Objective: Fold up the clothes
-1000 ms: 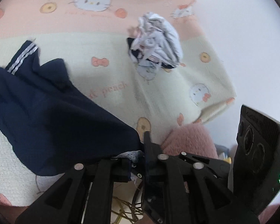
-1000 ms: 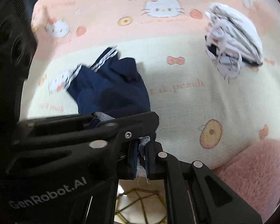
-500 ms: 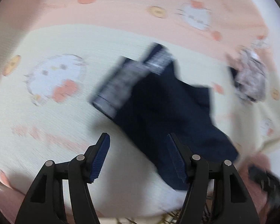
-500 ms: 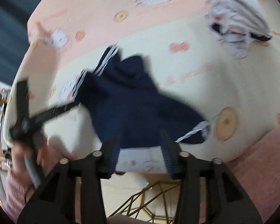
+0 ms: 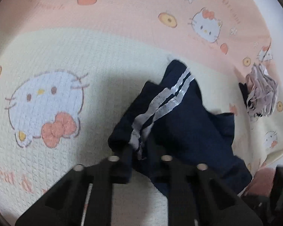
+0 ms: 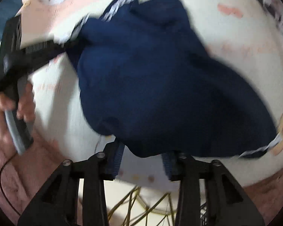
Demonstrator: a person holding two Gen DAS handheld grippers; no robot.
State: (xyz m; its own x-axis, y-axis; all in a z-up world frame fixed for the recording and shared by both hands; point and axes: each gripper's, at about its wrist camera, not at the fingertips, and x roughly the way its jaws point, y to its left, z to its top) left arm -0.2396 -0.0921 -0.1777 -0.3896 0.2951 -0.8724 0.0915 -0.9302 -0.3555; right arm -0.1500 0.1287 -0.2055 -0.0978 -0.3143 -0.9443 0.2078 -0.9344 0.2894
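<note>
A navy garment (image 5: 188,131) with two white lace stripes lies crumpled on the cartoon-cat blanket (image 5: 66,47). My left gripper (image 5: 139,150) is closed on its striped edge, with cloth bunched between the fingers. In the right wrist view the same garment (image 6: 151,75) fills the middle, and the left gripper (image 6: 71,41) pinches its far-left corner. My right gripper (image 6: 142,160) is open at the garment's near edge, and the cloth hangs just over its fingertips.
A crumpled white and grey garment (image 5: 262,92) sits at the blanket's right side. A hand (image 6: 3,103) in a fluffy pink sleeve (image 6: 28,169) holds the left gripper's handle. Yellow wire legs (image 6: 141,207) show under the near edge.
Both grippers let go of the garment's near edge and opened. The left gripper then swung to the striped end and closed on it. The right gripper moved in close and stays open.
</note>
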